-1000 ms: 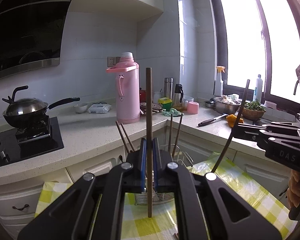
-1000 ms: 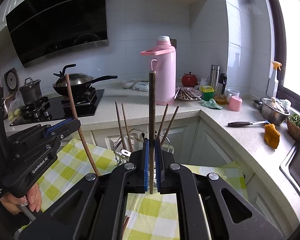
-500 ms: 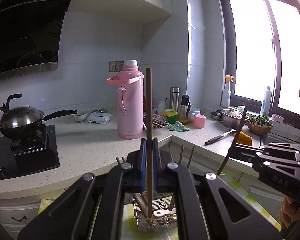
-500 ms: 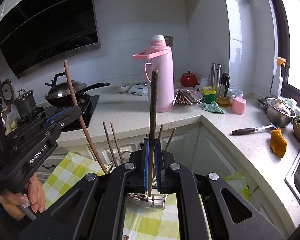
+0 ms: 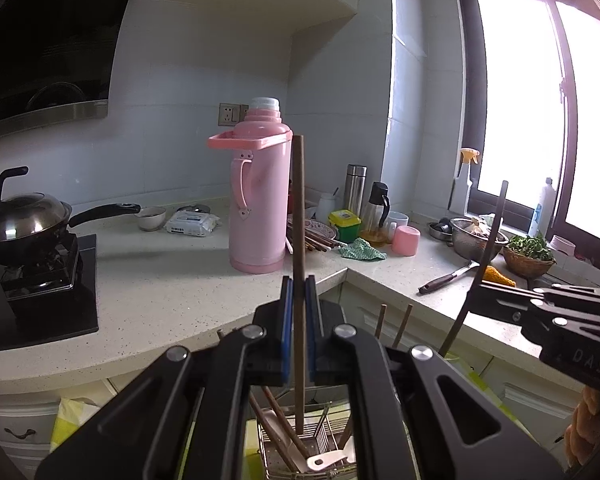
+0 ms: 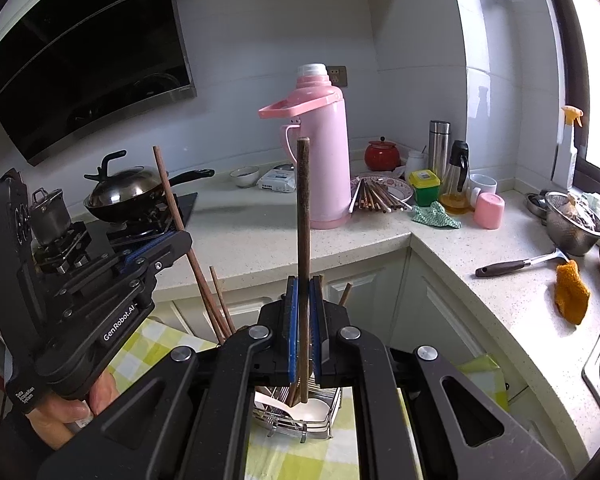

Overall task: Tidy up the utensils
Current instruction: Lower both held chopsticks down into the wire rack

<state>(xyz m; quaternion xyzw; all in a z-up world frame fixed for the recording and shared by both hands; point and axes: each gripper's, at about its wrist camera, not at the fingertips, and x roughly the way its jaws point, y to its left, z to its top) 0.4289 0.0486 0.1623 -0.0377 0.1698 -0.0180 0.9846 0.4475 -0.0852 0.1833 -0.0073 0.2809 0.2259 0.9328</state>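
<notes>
**Desk:** Who holds what, and where is it?

**Photographer:** The left gripper (image 5: 298, 332) is clamped on 1 brown chopstick (image 5: 298, 240), which stands upright through the centre of the left wrist frame. The right gripper (image 6: 303, 332) pinches a darker chopstick (image 6: 303, 240) the same way, at the centre of its own frame. Both pairs of jaws are closed on wood, not gaping.

**Desk:** And the target?

**Photographer:** The wire utensil basket (image 6: 296, 420) sits at the bottom centre of the right wrist frame, directly below the jaws, on a yellow checked cloth (image 6: 296, 460). The dark stick's lower tip hangs in or just above the basket's mouth, over a white spoon (image 6: 312, 410); contact cannot be confirmed. In the left view the basket (image 5: 308, 452) also lies at bottom centre, with the brown stick's tip among chopsticks already standing there.

**Desk:** So what does the move turn on?

**Photographer:** Each stick's long axis is near vertical and lined up over the basket. A straight drop looks sufficient. Neither hand appears clearly nearer; the grippers flank the basket, each visible at the edge of the other's frame.
</notes>
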